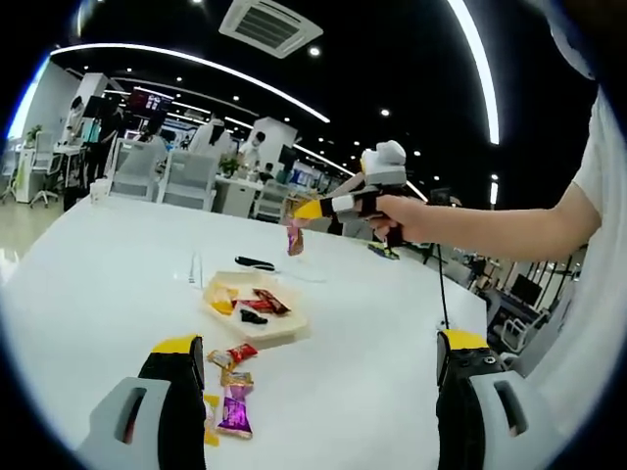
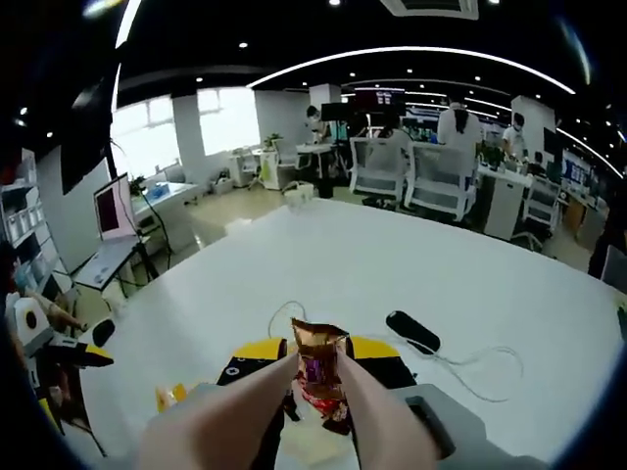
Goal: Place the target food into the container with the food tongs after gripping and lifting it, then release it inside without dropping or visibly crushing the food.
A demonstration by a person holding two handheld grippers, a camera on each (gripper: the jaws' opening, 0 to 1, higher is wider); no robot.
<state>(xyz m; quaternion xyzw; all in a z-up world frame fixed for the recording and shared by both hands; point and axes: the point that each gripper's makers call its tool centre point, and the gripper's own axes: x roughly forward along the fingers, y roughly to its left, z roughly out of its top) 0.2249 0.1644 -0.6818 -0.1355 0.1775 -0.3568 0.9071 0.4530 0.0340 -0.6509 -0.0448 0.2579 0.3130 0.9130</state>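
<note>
In the right gripper view, the right gripper (image 2: 318,377) is pinching a pair of tongs (image 2: 294,406) whose two pale arms are closing on a small brown and purple snack packet (image 2: 319,377), which is sitting upright between the tong tips above the white table (image 2: 343,264). In the left gripper view that same gripper (image 1: 304,208) is reaching in from the right, held in a person's hand (image 1: 407,217), and the packet (image 1: 295,240) is hanging just below its tip, in the air above the table and apart from the shallow tray (image 1: 257,313). The tray is lying on the table, holding several wrapped snacks. The left gripper (image 1: 318,377) is standing with its jaws wide apart and nothing between them, and more wrapped snacks (image 1: 233,392) are lying on the table beside its left jaw. A black object with a white cable (image 2: 413,333) is resting farther back on the table.
</note>
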